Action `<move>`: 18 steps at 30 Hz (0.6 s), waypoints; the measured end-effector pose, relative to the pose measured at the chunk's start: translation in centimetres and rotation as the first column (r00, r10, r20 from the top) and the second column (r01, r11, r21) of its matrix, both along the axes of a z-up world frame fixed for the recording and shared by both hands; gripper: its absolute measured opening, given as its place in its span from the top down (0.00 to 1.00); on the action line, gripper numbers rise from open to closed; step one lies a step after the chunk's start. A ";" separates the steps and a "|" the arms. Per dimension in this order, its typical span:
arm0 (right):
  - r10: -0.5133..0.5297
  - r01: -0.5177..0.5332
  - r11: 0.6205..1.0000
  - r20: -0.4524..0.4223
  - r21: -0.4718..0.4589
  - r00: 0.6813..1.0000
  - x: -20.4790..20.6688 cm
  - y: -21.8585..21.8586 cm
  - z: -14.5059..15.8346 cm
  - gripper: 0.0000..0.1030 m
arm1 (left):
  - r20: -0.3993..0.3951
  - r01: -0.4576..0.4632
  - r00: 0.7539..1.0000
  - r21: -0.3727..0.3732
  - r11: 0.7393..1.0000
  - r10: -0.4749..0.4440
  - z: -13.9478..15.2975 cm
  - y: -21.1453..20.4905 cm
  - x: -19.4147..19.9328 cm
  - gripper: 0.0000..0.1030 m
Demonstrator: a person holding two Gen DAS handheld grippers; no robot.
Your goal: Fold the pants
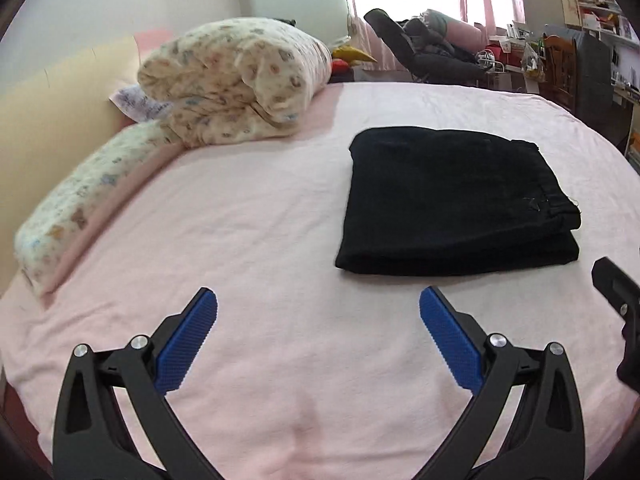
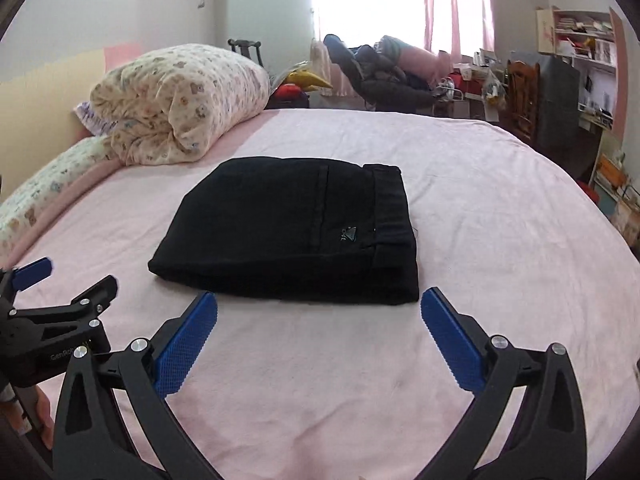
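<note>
Folding appears complete: the black pants (image 2: pixel 288 232) lie as a compact stacked rectangle on the pink bed sheet (image 2: pixel 500 208), just beyond both tools. Left gripper (image 1: pixel 318 312) and right gripper (image 2: pixel 319 312) hang released, jaws wide and empty. Next move, if any: withdraw or tidy edges. A rolled floral quilt (image 2: pixel 176 100) sits far left; cluttered shelves (image 2: pixel 580 40) far right.

Your right claw (image 1: pixel 618 312) is only poking in at the left wrist view's right edge, so its fingers aren't showing there. The left claw (image 2: pixel 48 292) is getting clipped by the right wrist view's left edge. The shelf clutter (image 2: pixel 580 36) is reading too small to identify. The pants (image 2: pixel 292 236) are hiding their inner folds.
</note>
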State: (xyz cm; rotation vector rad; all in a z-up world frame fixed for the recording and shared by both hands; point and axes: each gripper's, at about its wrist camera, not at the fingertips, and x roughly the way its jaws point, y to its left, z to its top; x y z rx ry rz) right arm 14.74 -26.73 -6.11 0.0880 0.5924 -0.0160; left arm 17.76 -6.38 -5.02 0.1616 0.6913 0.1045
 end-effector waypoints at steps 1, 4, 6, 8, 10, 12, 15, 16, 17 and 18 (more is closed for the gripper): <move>-0.002 0.002 1.000 -0.009 0.015 1.000 0.2 0.2 0.1 0.01 | 0.006 0.006 1.000 0.007 1.000 -0.006 0.1 0.1 -0.3 0.02; 0.006 -0.006 1.000 0.002 0.025 1.000 -0.3 0.9 0.5 0.01 | 0.031 0.046 0.999 -0.030 0.998 -0.045 0.6 0.3 -1.2 0.02; 0.012 -0.012 1.000 0.016 0.000 1.000 -0.7 1.4 0.5 0.01 | 0.040 0.077 0.996 -0.071 0.995 -0.074 0.9 0.5 -1.5 0.02; 0.014 -0.014 1.000 0.017 -0.024 1.000 -0.8 1.7 0.6 0.01 | 0.027 0.119 0.993 -0.121 0.985 -0.117 1.0 0.6 -1.4 0.02; 0.006 -0.005 1.000 0.019 -0.027 1.000 -1.0 1.8 0.6 0.01 | -0.005 0.144 0.989 -0.163 0.976 -0.147 0.7 0.5 -1.0 0.02; -0.008 0.008 0.999 0.021 -0.033 1.000 -1.2 1.8 0.7 0.01 | -0.016 0.156 0.987 -0.182 0.971 -0.162 0.3 0.4 -0.9 0.02; -0.029 0.030 0.999 0.025 -0.037 0.999 -1.8 1.6 1.0 0.01 | -0.001 0.169 0.985 -0.155 0.973 -0.171 0.2 0.0 -1.5 0.02; -0.036 0.037 0.999 0.030 -0.038 0.999 -2.1 1.6 1.1 0.01 | 0.004 0.175 0.984 -0.145 0.974 -0.176 0.3 -0.2 -1.7 0.02; -0.047 0.049 0.998 0.036 -0.040 0.998 -2.5 1.6 1.3 0.01 | 0.006 0.180 0.983 -0.144 0.973 -0.181 0.4 -0.2 -1.9 0.02; -0.061 0.063 0.997 0.037 -0.042 0.997 -2.9 1.6 1.5 0.01 | 0.009 0.186 0.982 -0.148 0.971 -0.186 0.6 -0.2 -2.2 0.02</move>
